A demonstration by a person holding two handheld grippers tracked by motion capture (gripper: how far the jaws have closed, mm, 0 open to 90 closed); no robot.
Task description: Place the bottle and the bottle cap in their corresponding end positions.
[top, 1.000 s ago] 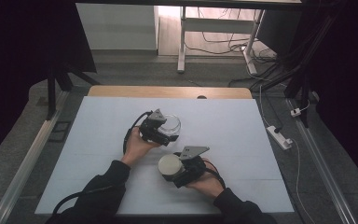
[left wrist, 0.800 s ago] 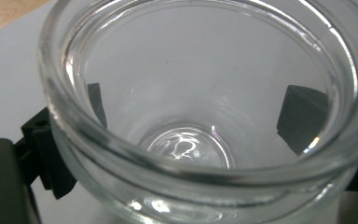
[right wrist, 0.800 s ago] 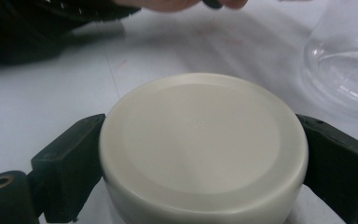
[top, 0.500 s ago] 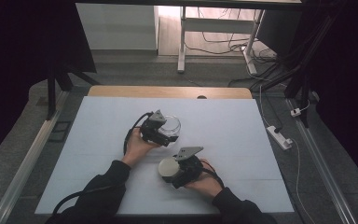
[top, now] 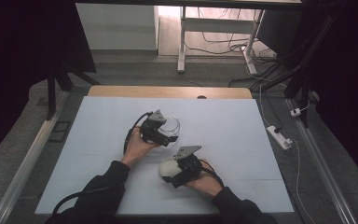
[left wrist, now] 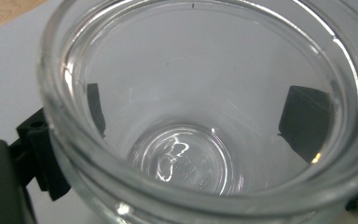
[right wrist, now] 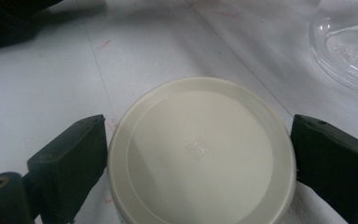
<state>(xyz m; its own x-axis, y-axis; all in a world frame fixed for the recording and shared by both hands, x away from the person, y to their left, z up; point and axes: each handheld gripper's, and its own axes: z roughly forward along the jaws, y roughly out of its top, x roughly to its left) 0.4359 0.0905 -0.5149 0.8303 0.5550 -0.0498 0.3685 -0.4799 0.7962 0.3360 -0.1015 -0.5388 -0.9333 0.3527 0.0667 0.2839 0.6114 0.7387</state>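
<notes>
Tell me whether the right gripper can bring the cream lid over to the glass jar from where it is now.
Probably yes. The right gripper has the cream lid between its jaws, and the glass jar in the left gripper sits just beyond, mouth open, with bare white table between them.

Black sleeves [top: 103, 186], black grippers with blocky matte jaws, grey three-cornered top plates [top: 187, 150], trailing black cables [top: 129, 132]

White foam-like sheet [top: 242, 140] covers tabletop beneath both grippers. Light wooden table edge [top: 121, 91] shows beyond sheet, far side from grippers. White power strip [top: 279, 137] with cord lies on grey floor, well right of right gripper. White metal table frame [top: 182, 42] stands far beyond, cables around it.
</notes>
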